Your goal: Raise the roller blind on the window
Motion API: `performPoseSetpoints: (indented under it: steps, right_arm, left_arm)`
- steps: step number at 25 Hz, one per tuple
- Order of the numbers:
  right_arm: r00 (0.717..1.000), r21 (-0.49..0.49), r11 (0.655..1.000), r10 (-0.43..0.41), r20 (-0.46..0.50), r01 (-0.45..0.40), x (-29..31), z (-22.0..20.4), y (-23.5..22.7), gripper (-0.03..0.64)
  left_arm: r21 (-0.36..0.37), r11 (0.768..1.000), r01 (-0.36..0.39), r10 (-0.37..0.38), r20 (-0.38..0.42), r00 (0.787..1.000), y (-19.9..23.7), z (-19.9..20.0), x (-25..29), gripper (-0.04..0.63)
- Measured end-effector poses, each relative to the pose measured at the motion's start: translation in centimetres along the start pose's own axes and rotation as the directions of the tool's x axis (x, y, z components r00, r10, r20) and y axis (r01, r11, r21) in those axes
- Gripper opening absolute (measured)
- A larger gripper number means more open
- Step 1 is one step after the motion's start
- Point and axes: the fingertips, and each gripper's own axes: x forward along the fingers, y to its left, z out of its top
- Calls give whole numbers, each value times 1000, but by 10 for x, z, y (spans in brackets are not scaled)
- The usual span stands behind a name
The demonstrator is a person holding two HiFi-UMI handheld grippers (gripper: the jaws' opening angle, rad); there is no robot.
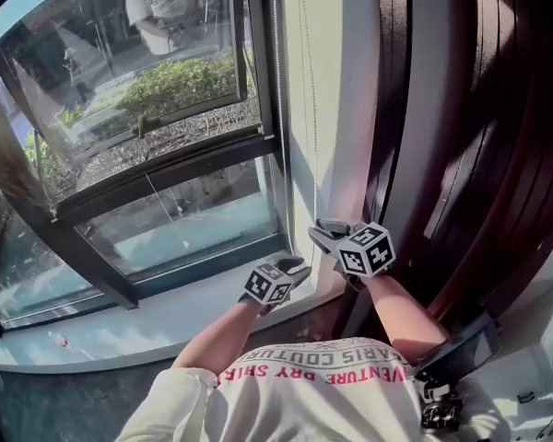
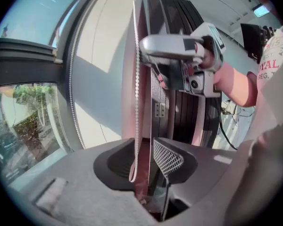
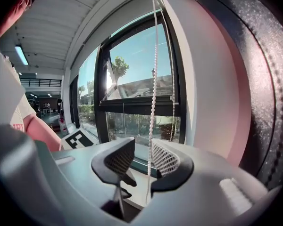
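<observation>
"Roller blind: does the head view show it?"

"Not the blind itself (it must sit above the picture's top edge), and the window glass (image 1: 166, 109) is uncovered. Only its bead chain (image 1: 311, 136) shows, hanging down the pale wall strip (image 1: 295, 155) beside the dark window frame (image 1: 180, 175). The left gripper (image 1: 300, 267) and right gripper (image 1: 327, 235) are close together near the chain's foot, above the white sill (image 1: 120, 325). To the right hangs what looks like a dark red curtain (image 1: 498, 155). Outside there's a hedge (image 1: 175, 86) and a person (image 1: 161, 7) standing."

"Left gripper view?"

"Jaws apart. The chain's bottom loop (image 2: 133, 173) dangles between them, and neither pad (image 2: 167, 158) presses on it. The right gripper sits higher up, beside the same chain."

"Right gripper view?"

"Also released. One strand (image 3: 153, 102) runs down between the mesh pads (image 3: 165, 158), just beside the right-hand one, not pinched. Behind it are tall glazing, trees (image 3: 119, 67) and a ribbed ceiling with a strip light (image 3: 21, 54)."

"So which step?"

"I'd judge a regrip between pulls. Next, one gripper needs to clench on the strand that lifts the blind and draw it straight down. The other should hold clear so the beads run free."
</observation>
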Motion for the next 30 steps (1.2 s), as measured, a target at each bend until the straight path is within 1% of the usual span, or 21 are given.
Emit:
performPoseSetpoints:
  steps: [2, 4, 5, 7, 9, 10, 11, 12, 15, 18, 21, 23, 25, 27, 30]
  right_arm:
    - [1000, 1, 1000, -15, 3, 15, -4, -5, 2, 125]
    - [1000, -5, 1000, -24, 7, 25, -10, -11, 9, 150]
    - [1000, -12, 1000, -20, 5, 20, -14, -16, 16, 151]
    - [1000, -18, 1000, 18, -8, -18, -26, -33, 37, 145]
    - [997, -2, 997, 73, -25, -73, -40, -56, 65, 96]
    - [994, 15, 995, 101, -30, -100, -47, -66, 79, 62]
    - [991, 34, 991, 128, -33, -127, -54, -76, 93, 1]
    - [987, 55, 987, 156, -36, -153, -61, -85, 106, 2]
    - [975, 111, 970, 222, -24, -218, -74, -97, 138, 2]
    - [969, 124, 961, 248, 5, -246, -86, -92, 161, 2]
    - [971, 111, 964, 240, 21, -241, -102, -85, 178, 2]
    - [970, 135, 960, 240, 43, -244, -108, -80, 185, 2]
    - [971, 159, 958, 233, 59, -240, -115, -76, 194, 2]
    - [975, 159, 963, 212, 63, -219, -126, -75, 210, 2]
    - [977, 153, 967, 188, 99, -202, -142, -69, 244, 2]
  left_arm:
    - [-41, 998, -51, 54, 68, 996, 8, 8, -14, 130]
    - [-67, 995, -77, 84, 125, 989, 7, 15, -32, 140]
    - [-82, 994, -71, 83, 152, 985, 1, 18, -41, 140]
    - [-122, 992, -37, 62, 212, 975, -20, 20, -62, 140]
    - [-161, 987, 4, 40, 268, 963, -49, 20, -83, 135]
    - [-178, 984, 26, 28, 292, 956, -65, 20, -94, 107]
    - [-192, 980, 45, 18, 312, 950, -80, 21, -104, 31]
    - [-202, 978, 60, 9, 325, 946, -94, 21, -113, 2]
    - [-190, 978, 81, -12, 336, 942, -128, 23, -136, 2]
    - [-161, 985, 67, -8, 343, 939, -150, 30, -156, 2]
    - [-116, 992, 50, -10, 323, 946, -169, 36, -171, 2]
    - [-86, 996, 35, -6, 312, 950, -174, 38, -180, 2]
    - [-89, 996, 29, 1, 316, 949, -179, 41, -193, 2]
    - [-96, 995, 29, 3, 322, 947, -191, 40, -210, 2]
    - [-73, 997, 31, -6, 316, 949, -214, 30, -240, 2]
